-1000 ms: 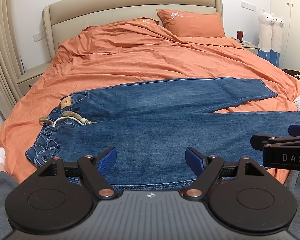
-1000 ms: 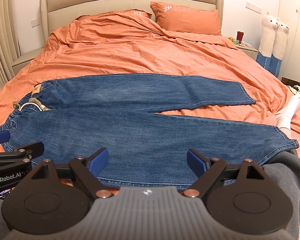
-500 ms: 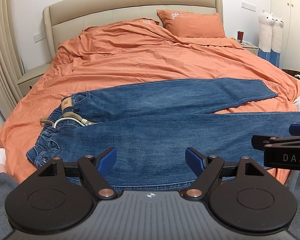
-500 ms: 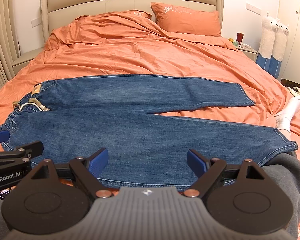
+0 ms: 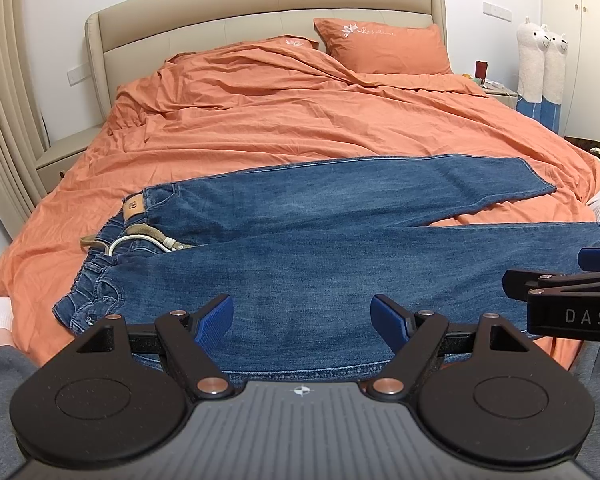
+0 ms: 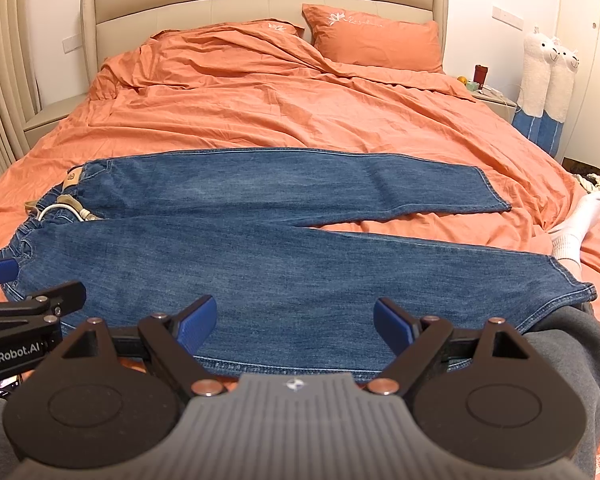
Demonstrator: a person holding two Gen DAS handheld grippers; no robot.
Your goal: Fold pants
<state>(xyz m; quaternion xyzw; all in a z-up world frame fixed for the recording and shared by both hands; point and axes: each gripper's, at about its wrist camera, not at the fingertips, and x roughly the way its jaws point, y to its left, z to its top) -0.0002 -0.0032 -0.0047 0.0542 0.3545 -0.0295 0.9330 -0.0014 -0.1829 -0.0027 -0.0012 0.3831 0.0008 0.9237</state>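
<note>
In the left wrist view, the left gripper point(image 5: 302, 318) fills the bottom of the frame, its blue-padded jaws spread wide with nothing between them, hanging just above the near edge of the jeans point(image 5: 320, 264). The jeans lie flat across the middle of the frame on the orange duvet point(image 5: 300, 120), waistband at centre left, both legs running toward the right. The far leg ends at a hem in the right middle; the near leg runs off behind the right gripper point(image 5: 564, 292), which enters from the right edge. Only part of that gripper shows here, so its jaw spacing cannot be told from this view. A tan leather patch point(image 5: 134, 210) sits on the waistband, with a pale drawstring point(image 5: 140, 240) curled just below it. An orange pillow point(image 5: 384, 46) leans against the beige headboard point(image 5: 260, 4) at upper centre. Two plush alpacas point(image 5: 540, 68) stand at the upper right.

In the right wrist view, the right gripper point(image 6: 296, 320) occupies the bottom, jaws wide apart and empty, over the lower edge of the jeans' near leg point(image 6: 280, 276). The legs split into a narrow V toward the right, duvet showing between them. A white sock point(image 6: 576, 224) lies at the right edge, just beyond the near hem. The left gripper point(image 6: 24, 300) pokes in at lower left, near the waistband.
</note>
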